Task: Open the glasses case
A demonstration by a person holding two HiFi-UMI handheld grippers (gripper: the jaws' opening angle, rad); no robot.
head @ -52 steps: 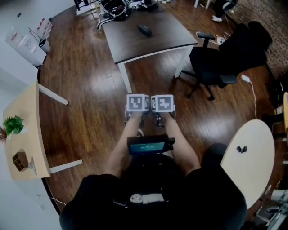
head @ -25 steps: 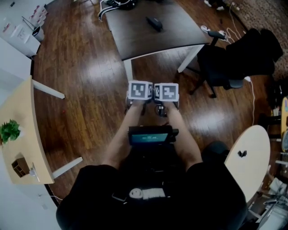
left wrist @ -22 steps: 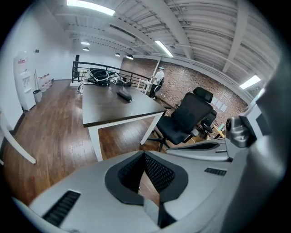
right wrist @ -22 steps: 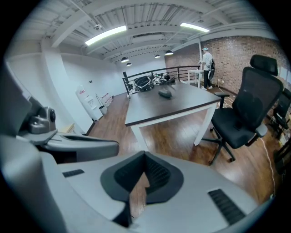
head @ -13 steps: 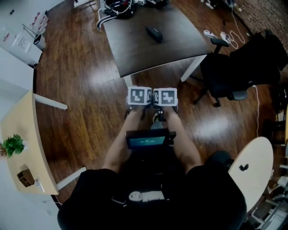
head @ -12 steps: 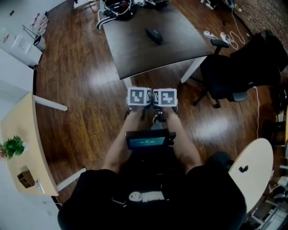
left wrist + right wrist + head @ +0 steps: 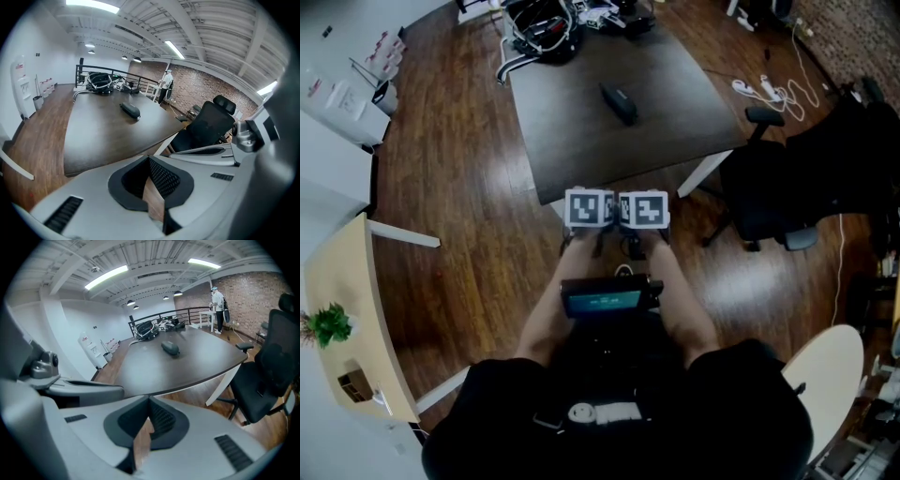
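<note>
Glasses case (image 7: 619, 103), dark, oblong and rounded, lies alone on the bench (image 7: 581, 150), toward its far edge and about mid-width. The left claw (image 7: 149, 161) and the right claw (image 7: 149, 401) are each pressed together on nothing, side by side short of the bench's near edge and well apart from the case. It is likely a light, stiff, smooth shell that would skid — pin the base at one end and pry the lid along its long seam. No brand or writing is readable on it.
</note>
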